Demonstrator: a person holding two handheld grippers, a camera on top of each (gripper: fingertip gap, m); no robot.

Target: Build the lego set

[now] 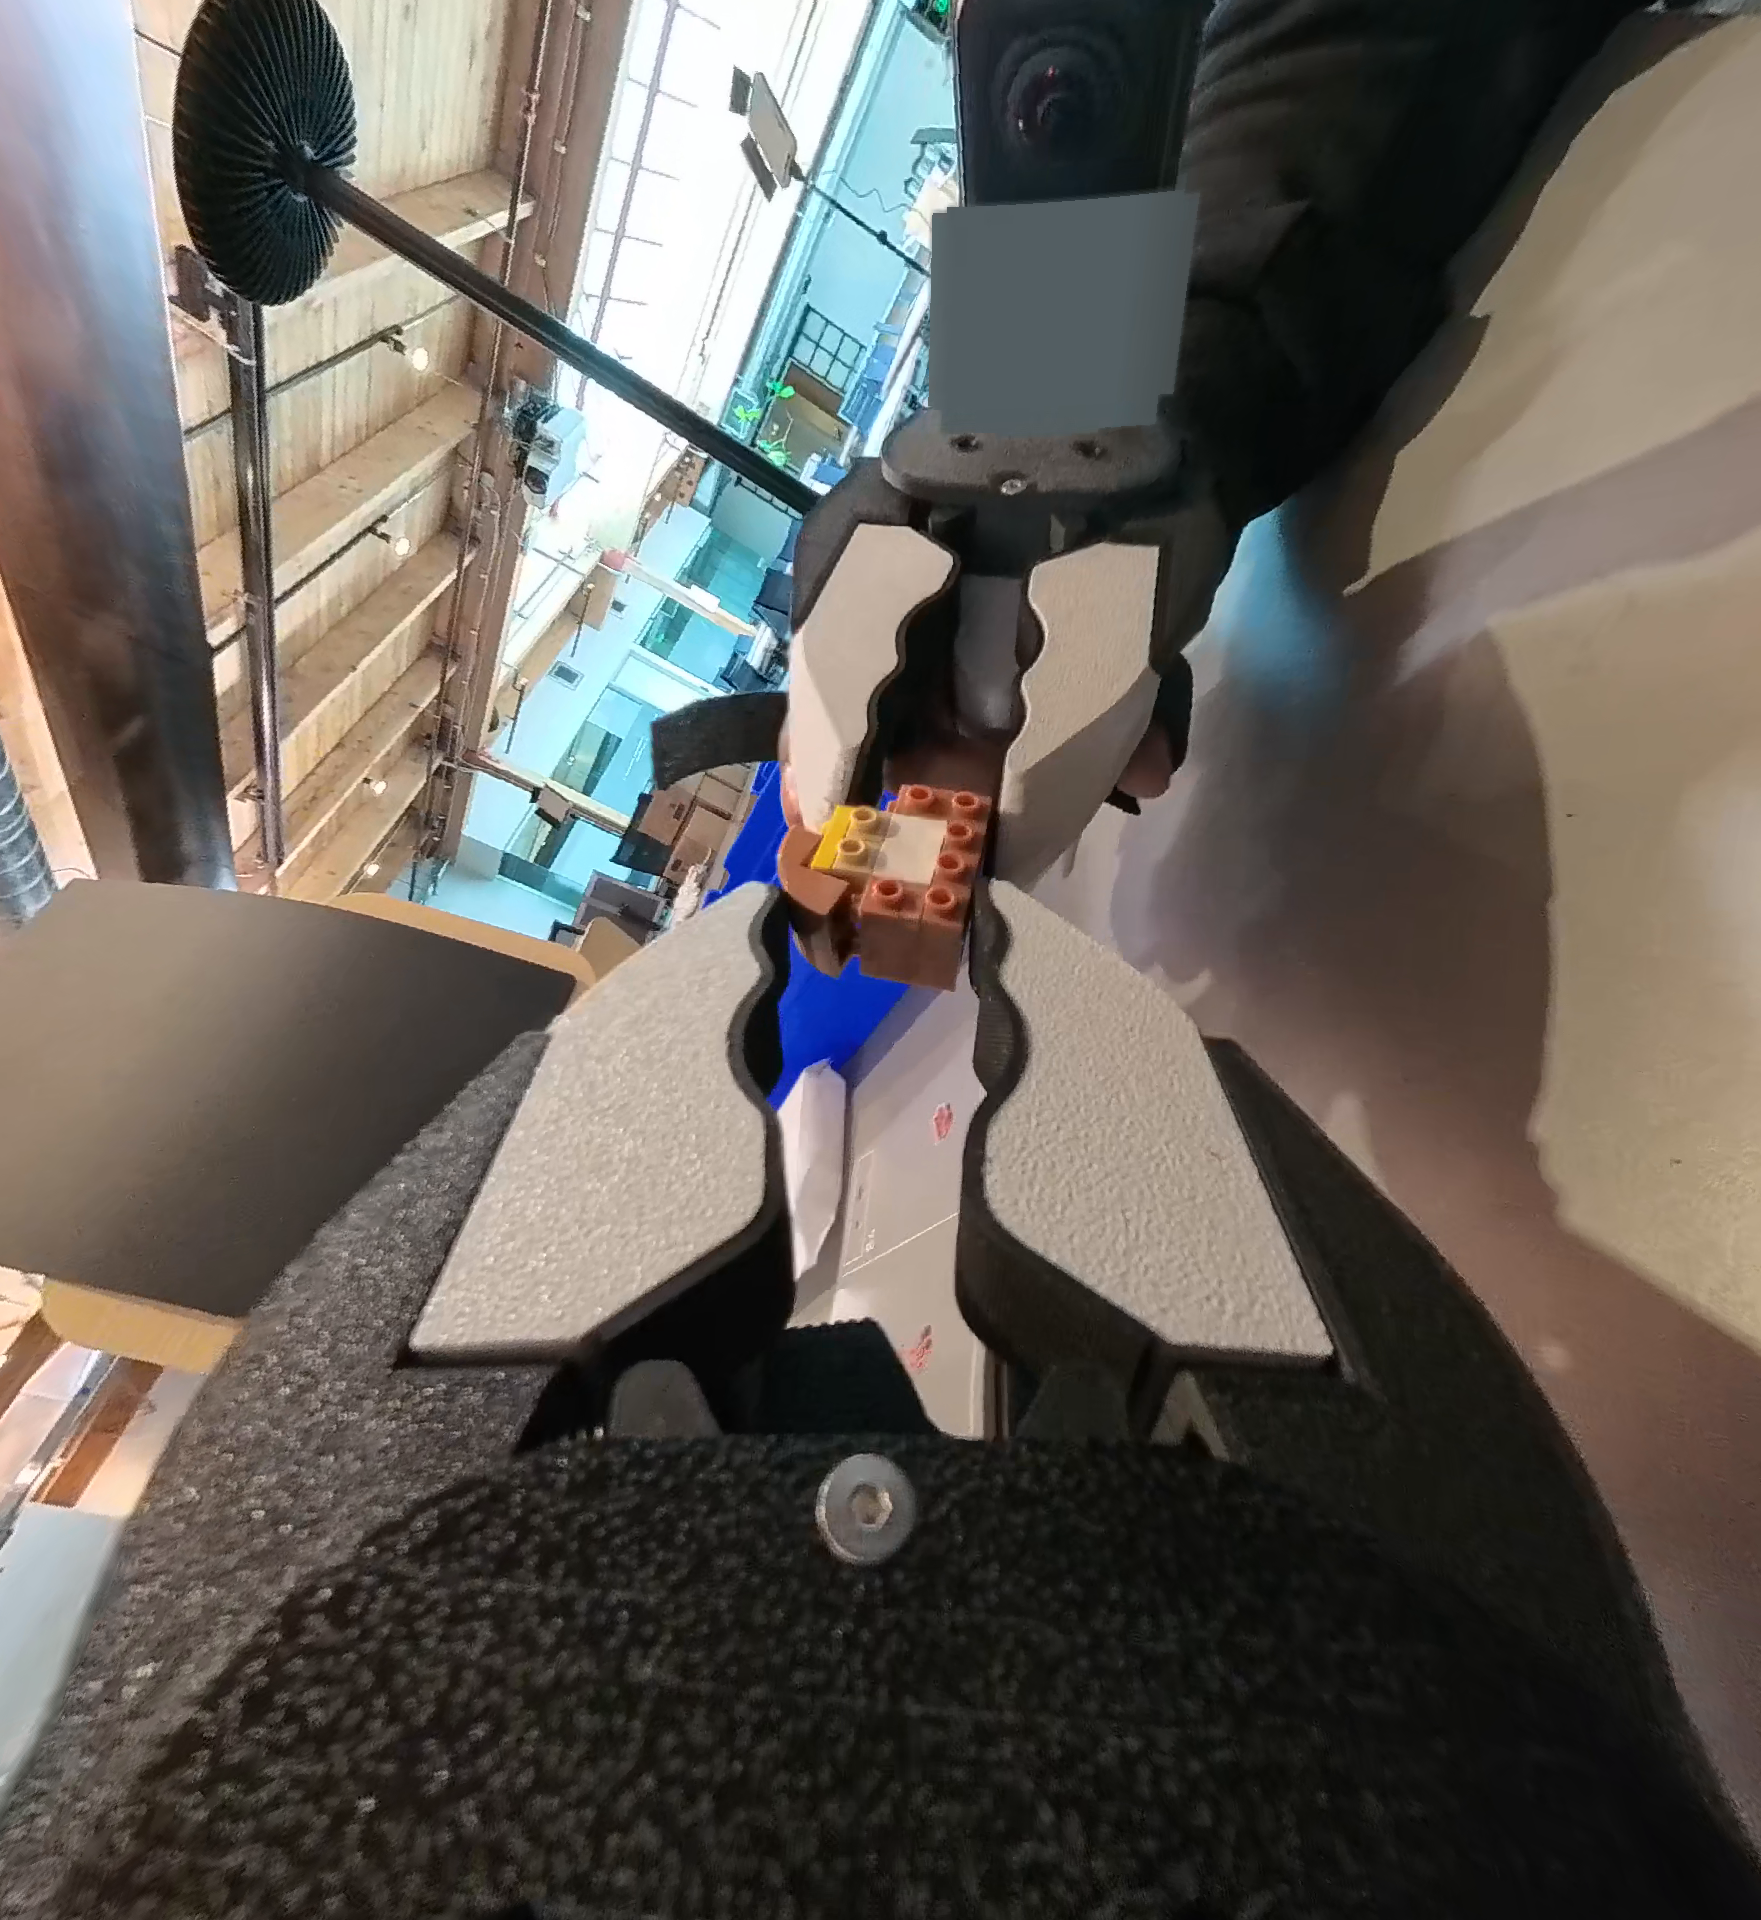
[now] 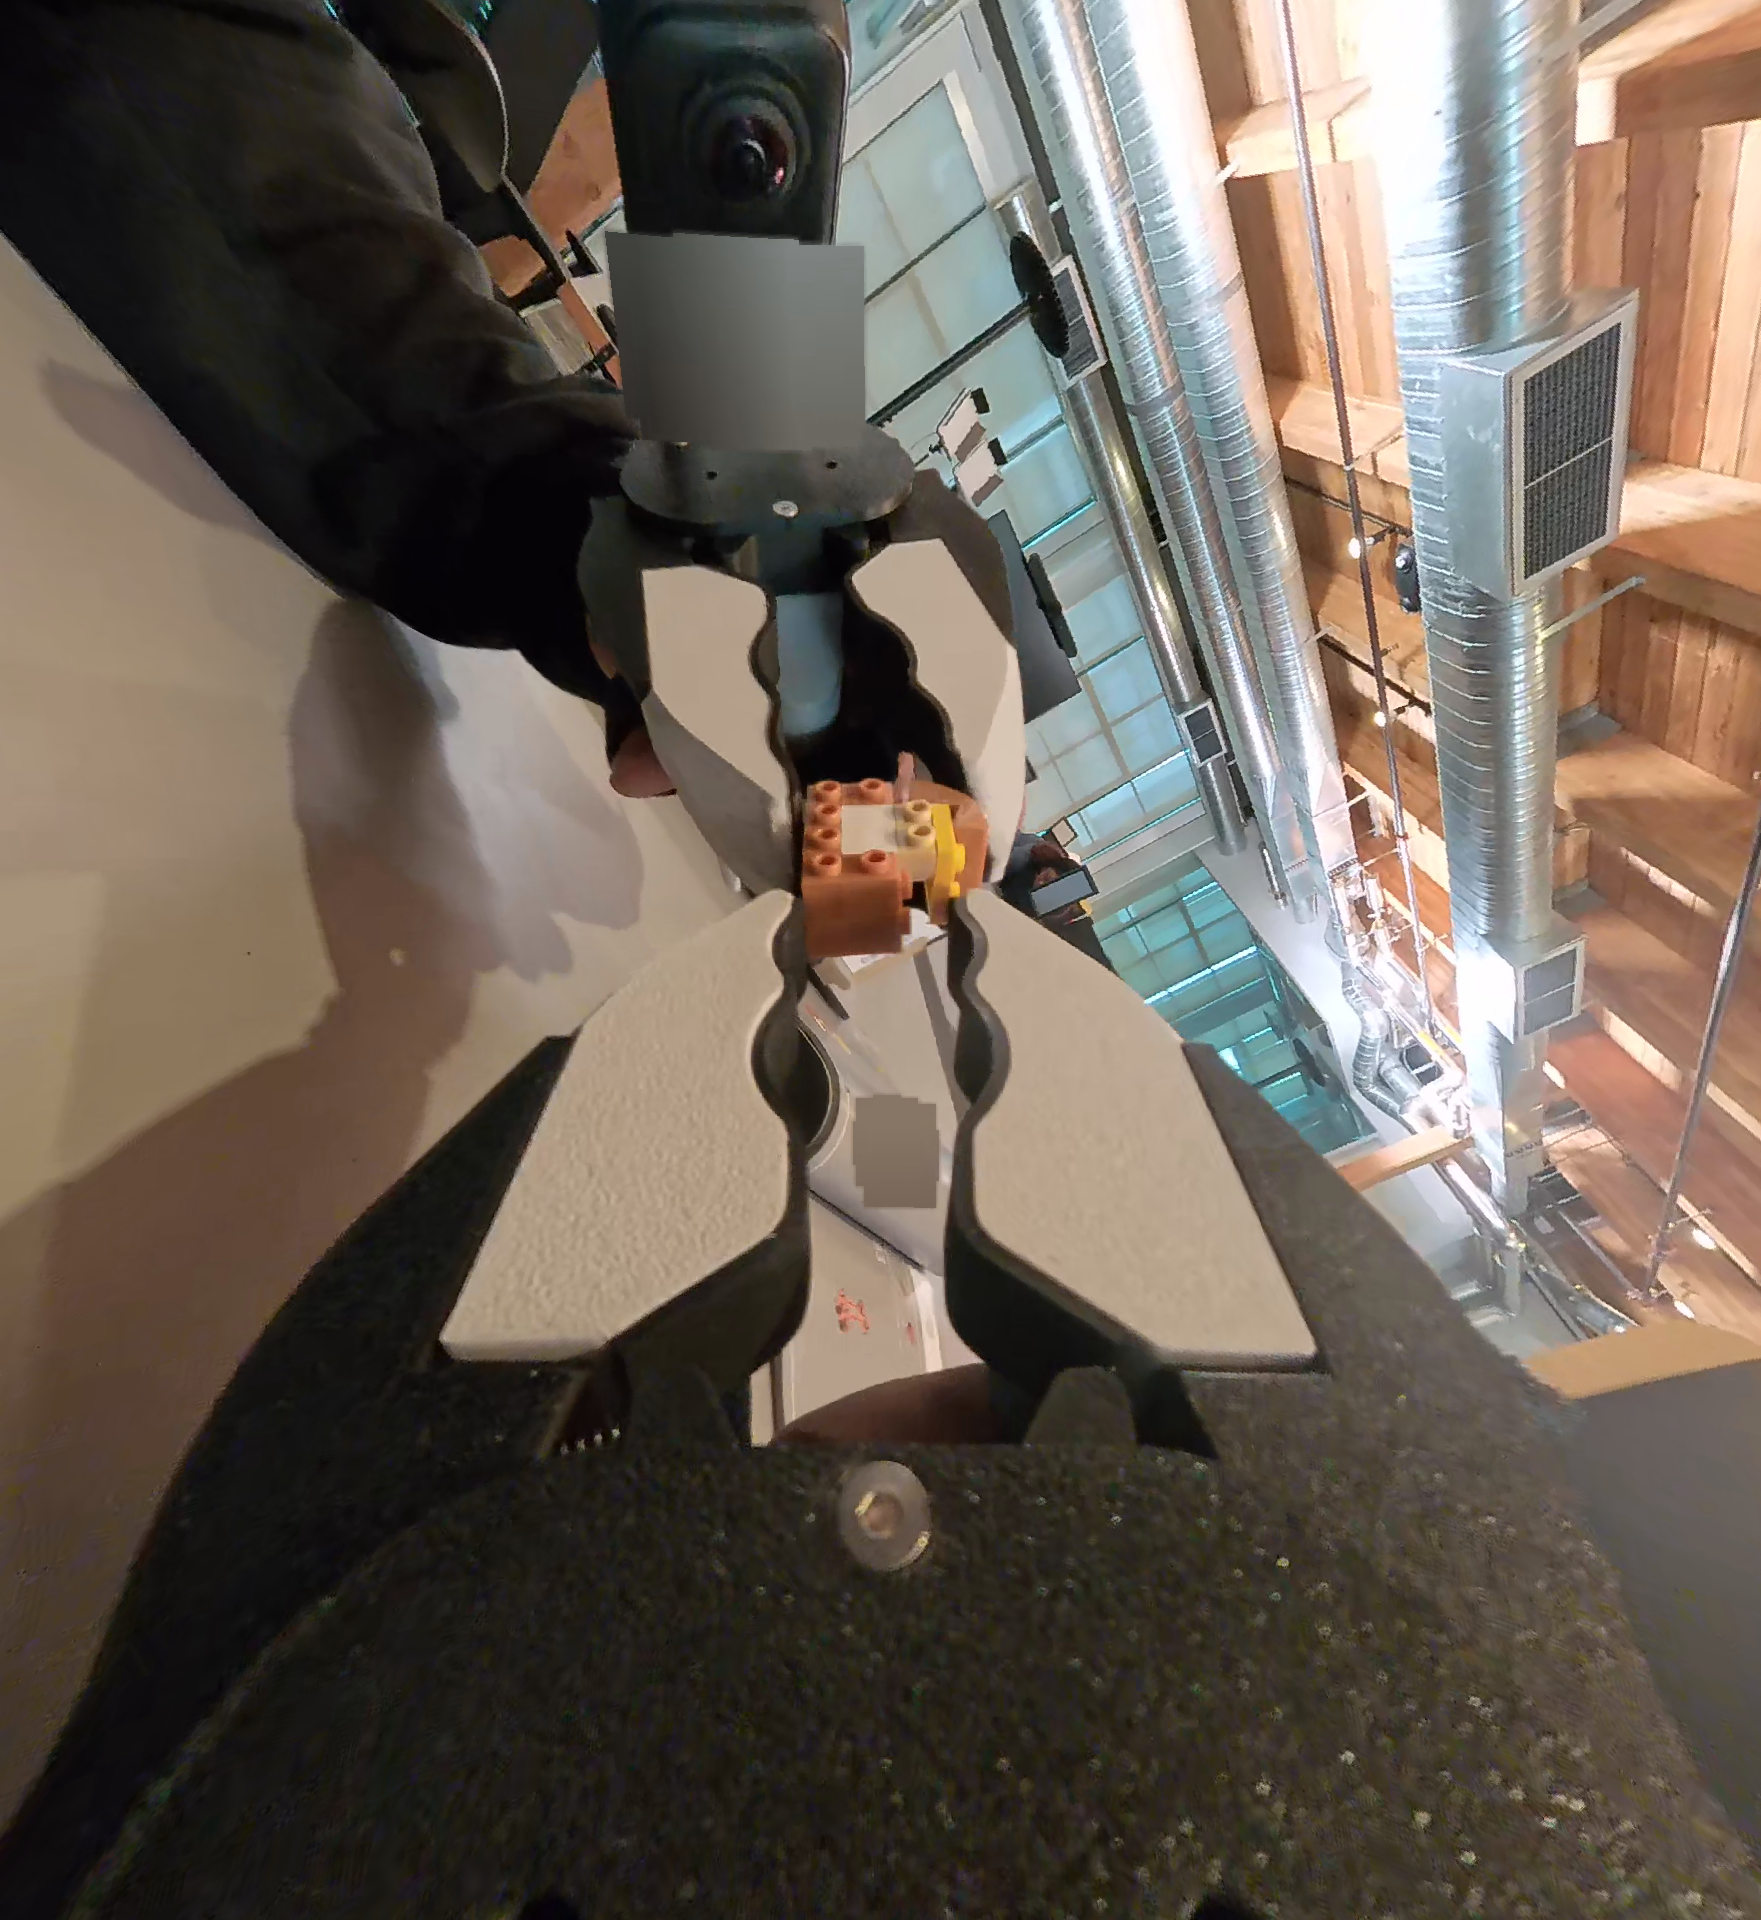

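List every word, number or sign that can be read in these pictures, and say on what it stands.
White paper sheet with small red marks: there is fine print, but it is too small and blurred to read.
Brown, yellow and tan toy brick assembly: no writing shows on it.
Grey blurred patches: laid over afterwards, and nothing can be read there.
No other text can be read.

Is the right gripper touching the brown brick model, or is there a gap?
Touching. In the right wrist view, the right gripper has both fingertips against the brown brick model, with no gap.
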